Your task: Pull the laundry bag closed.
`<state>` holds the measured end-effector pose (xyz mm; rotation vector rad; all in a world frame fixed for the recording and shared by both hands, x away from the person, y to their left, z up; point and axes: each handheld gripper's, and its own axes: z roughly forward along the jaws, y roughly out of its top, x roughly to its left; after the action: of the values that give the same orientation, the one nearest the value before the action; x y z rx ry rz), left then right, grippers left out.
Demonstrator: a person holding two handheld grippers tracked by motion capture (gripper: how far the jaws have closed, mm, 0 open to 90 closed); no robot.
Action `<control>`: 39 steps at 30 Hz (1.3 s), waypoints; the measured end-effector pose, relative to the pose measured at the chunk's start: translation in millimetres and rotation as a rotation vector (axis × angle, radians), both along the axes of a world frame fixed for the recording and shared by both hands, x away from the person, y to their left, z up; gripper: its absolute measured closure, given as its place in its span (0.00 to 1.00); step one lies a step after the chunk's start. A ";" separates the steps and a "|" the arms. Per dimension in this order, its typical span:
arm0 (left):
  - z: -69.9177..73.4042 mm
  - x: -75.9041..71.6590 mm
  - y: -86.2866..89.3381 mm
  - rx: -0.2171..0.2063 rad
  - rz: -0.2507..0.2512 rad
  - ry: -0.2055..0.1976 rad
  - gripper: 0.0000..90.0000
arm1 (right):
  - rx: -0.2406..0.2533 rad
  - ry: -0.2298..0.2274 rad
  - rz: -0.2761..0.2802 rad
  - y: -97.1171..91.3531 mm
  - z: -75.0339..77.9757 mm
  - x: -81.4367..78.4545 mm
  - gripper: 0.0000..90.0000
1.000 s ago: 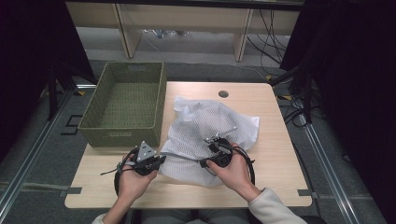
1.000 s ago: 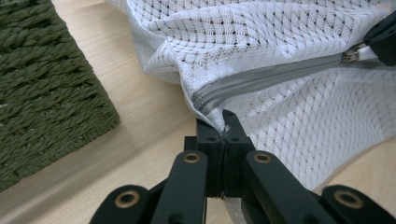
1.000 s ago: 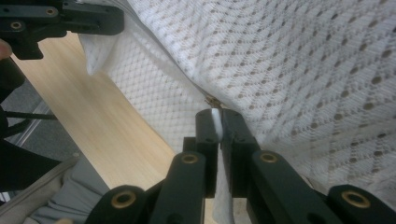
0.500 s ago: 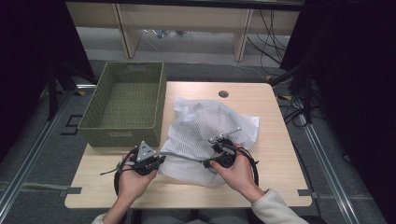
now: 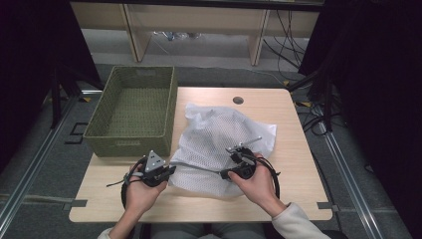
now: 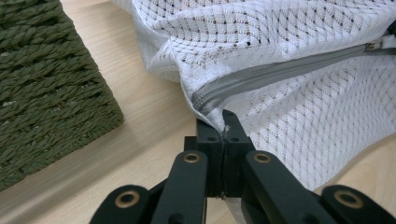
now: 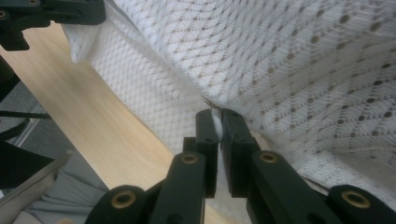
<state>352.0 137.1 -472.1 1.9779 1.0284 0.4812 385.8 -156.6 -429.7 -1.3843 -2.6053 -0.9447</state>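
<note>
A white mesh laundry bag (image 5: 219, 132) lies crumpled on the wooden table (image 5: 298, 154). Its grey zipper (image 6: 280, 70) runs along the near edge between my two grippers. My left gripper (image 5: 170, 170) is shut on the bag's corner at the zipper's end (image 6: 225, 125). My right gripper (image 5: 223, 174) points left and is shut on a small white piece at the bag's zipper edge (image 7: 215, 122); what exactly it pinches I cannot tell. The zipper's metal slider (image 6: 373, 45) shows far off in the left gripper view. The left gripper (image 7: 51, 14) also appears at the top left of the right gripper view.
A green woven basket (image 5: 132, 107) stands at the table's left edge, close beside the left gripper, with its wall (image 6: 46, 79) next to the bag's corner. A round cable hole (image 5: 238, 100) sits near the far edge. Bare wood lies right of the bag.
My right gripper has shifted slightly to the right and nearer to me, drawing the zipper edge taut. The left gripper has stayed put.
</note>
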 end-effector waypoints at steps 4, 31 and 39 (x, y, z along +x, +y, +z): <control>0.0 0.6 1.1 0.011 -0.005 -0.007 0.99 | -0.001 -0.004 -0.009 -4.3 0.4 -0.3 0.97; -1.5 1.3 2.5 0.018 0.000 0.000 0.99 | -0.002 -0.004 -0.031 -19.2 -0.4 -4.5 0.97; -2.4 1.3 2.7 0.012 0.009 0.009 0.99 | 0.008 0.003 -0.051 -26.2 0.2 -5.8 0.97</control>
<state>353.3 139.8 -474.5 1.9883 1.0432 0.4851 380.0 -182.7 -429.5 -1.4559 -2.5727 -0.9565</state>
